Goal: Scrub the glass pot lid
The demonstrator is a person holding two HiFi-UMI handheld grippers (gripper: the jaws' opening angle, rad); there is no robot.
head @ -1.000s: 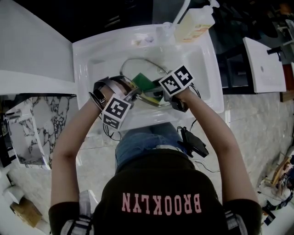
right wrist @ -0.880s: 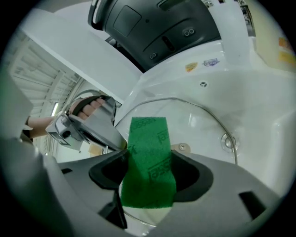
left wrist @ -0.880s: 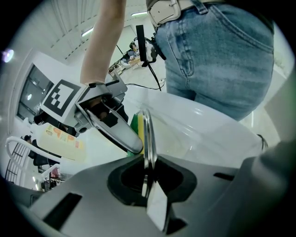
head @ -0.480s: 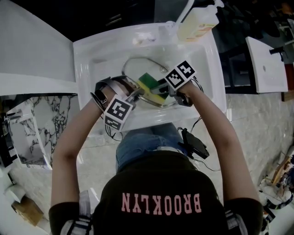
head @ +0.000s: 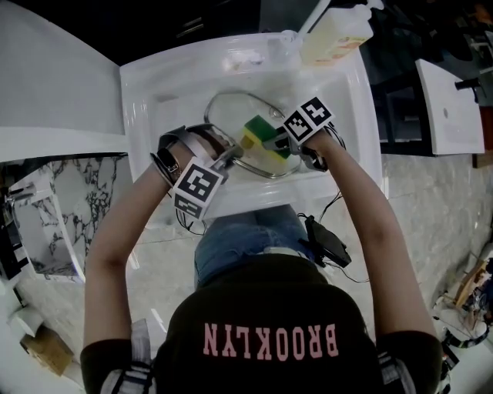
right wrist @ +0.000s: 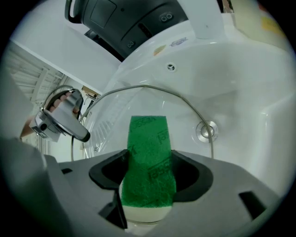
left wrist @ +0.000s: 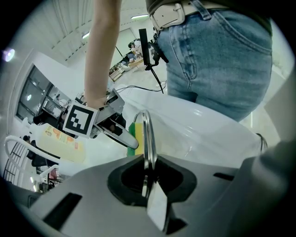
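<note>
The glass pot lid (head: 231,115) with its steel rim stands tilted in the white sink (head: 154,85). My left gripper (head: 228,156) is shut on the lid's rim (left wrist: 147,134), which runs edge-on between the jaws. My right gripper (head: 271,143) is shut on a green and yellow sponge (head: 258,135) and presses it against the glass. In the right gripper view the sponge's green face (right wrist: 148,152) fills the jaws, with the lid (right wrist: 125,106) behind it and the left gripper (right wrist: 64,118) at the lid's left edge. In the left gripper view the right gripper (left wrist: 115,134) holds the sponge (left wrist: 134,132) beside the rim.
A soap bottle (head: 335,35) and the tap (head: 312,15) stand at the sink's back edge. The drain (right wrist: 206,130) lies in the basin behind the lid. A white counter (head: 54,85) lies to the left. A black cabled device (head: 325,240) hangs by the person's hip.
My right gripper has slid the sponge across the lid, away from the person and a little to the right. The left gripper has kept its hold on the rim.
</note>
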